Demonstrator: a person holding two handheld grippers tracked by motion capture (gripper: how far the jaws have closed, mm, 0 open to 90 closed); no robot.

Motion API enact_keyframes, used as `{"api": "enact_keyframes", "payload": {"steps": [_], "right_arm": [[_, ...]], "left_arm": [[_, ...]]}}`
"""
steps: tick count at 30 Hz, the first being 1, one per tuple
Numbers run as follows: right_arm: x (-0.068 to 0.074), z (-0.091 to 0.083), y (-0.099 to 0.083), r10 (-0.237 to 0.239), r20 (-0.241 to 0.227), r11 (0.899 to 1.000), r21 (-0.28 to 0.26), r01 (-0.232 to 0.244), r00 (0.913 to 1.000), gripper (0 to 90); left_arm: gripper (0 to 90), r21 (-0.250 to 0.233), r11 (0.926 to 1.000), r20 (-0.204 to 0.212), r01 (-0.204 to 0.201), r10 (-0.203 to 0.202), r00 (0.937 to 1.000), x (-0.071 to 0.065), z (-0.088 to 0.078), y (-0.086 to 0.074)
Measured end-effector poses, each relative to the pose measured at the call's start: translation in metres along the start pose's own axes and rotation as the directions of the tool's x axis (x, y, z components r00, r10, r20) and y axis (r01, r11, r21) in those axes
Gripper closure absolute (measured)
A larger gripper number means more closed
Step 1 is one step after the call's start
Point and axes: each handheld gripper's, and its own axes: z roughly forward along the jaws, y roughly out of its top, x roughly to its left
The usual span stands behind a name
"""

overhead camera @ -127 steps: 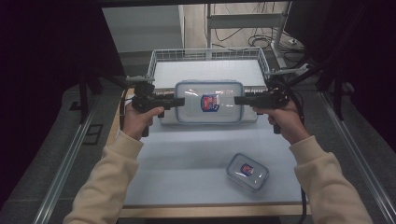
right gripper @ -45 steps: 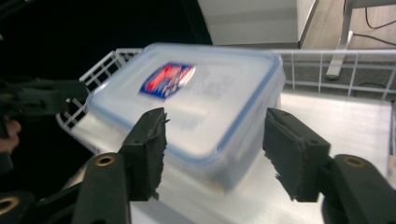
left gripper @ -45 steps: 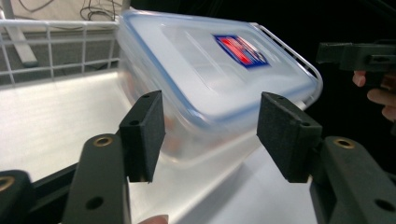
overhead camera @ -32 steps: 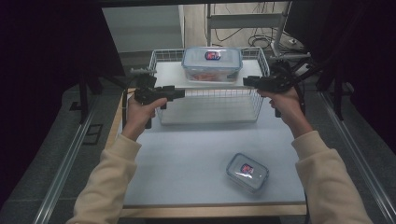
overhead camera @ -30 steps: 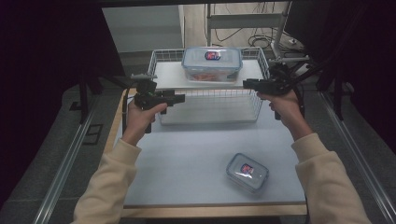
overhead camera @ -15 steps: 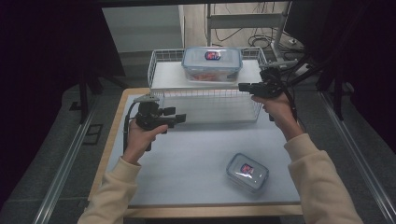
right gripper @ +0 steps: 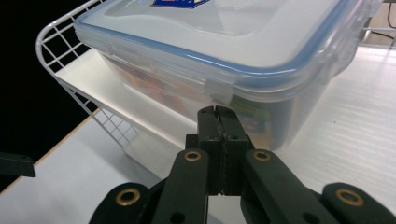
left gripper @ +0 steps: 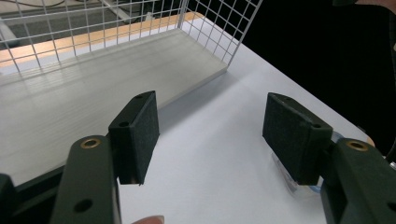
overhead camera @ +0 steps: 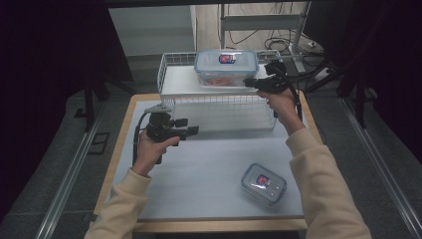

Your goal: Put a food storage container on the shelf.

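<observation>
A large clear food container with a blue-edged lid stands on the top shelf of a white wire rack. My right gripper is shut and empty, its tip close to the container's right side. In the right gripper view the shut jaws point at the container's wall. My left gripper is open and empty, low over the table in front of the rack's left end. Its two pads stand wide apart over the white mat.
A small clear lidded container lies on the white mat at the front right; its edge peeks out behind a jaw in the left gripper view. The rack's lower shelf and mesh wall are just ahead of the left gripper.
The large container, earlier carried between both grippers, now rests on the rack. The left hand dropped toward the table. The right gripper shut and moved left to the container.
</observation>
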Motion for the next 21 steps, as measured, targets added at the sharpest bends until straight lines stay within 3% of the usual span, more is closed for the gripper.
{"api": "enact_keyframes", "payload": {"steps": [7, 21], "right_arm": [[-0.0023, 0.0019, 0.0018, 0.009, 0.012, 1.0, -0.001, -0.009, 0.9999, 89.5], [-0.0071, -0.0002, 0.0016, 0.011, 0.03, 1.0, -0.01, -0.011, 0.9995, 89.5]], "left_arm": [[36.1, -0.007, 0.9998, 0.006, 0.021, -0.02, 0.9998, 0.0037, -0.0007, -0.0007], [36.0, 0.001, 0.9997, 0.007, 0.023, -0.023, 0.9997, 0.0043, 0.0022, -0.0021]]}}
